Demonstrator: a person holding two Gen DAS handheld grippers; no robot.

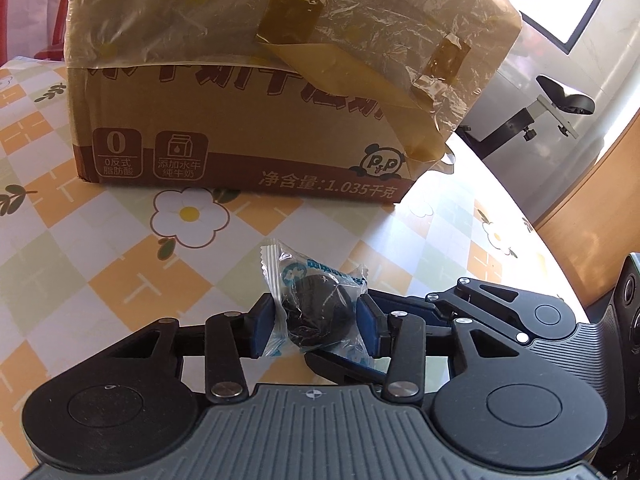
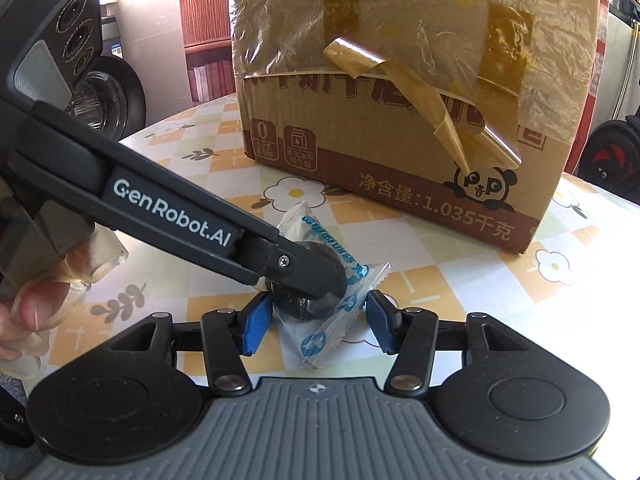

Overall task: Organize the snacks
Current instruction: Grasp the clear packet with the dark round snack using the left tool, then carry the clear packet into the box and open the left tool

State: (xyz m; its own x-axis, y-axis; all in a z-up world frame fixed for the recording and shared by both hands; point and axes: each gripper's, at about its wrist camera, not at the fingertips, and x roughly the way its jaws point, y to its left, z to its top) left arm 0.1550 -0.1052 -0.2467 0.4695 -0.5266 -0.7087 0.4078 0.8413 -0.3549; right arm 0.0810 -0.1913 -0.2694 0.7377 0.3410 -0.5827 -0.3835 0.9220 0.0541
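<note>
Two grippers: both tools meet on one wrapped snack low over the table, each seen from its own camera.
Left gripper [image 1: 316,322]: clamped on the snack, blue pads [image 1: 259,330] pressed to the wrapper on either side.
Right gripper [image 2: 316,320]: jaws apart around the same snack; its left pad lies against the wrapper, its right pad looks just clear of it.
Snack [image 1: 310,304]: a dark round piece in a clear wrapper with blue print, between the fingers of both tools.
Long axis: from crimp to crimp it runs away from each tool, the far end leaning left and the near end pointing back toward the camera.
Tablecloth [image 1: 100,240]: orange-and-white checks with white flowers, directly ahead of the fingers.
Cardboard box [image 1: 240,120]: straight beyond the snack, well apart from it, wrapped in clear film with brown tape peeling off its front.
Only in the right view: the left tool's body, lettered GenRobot.AI, slants in from the upper left and covers part of the snack; a person's hand [image 2: 32,304] grips it at the left edge.
Only in the left view: the right tool's linkage reaches in from the right, one finger under the snack; a black seat [image 1: 564,94] on a post stands past the table edge.
</note>
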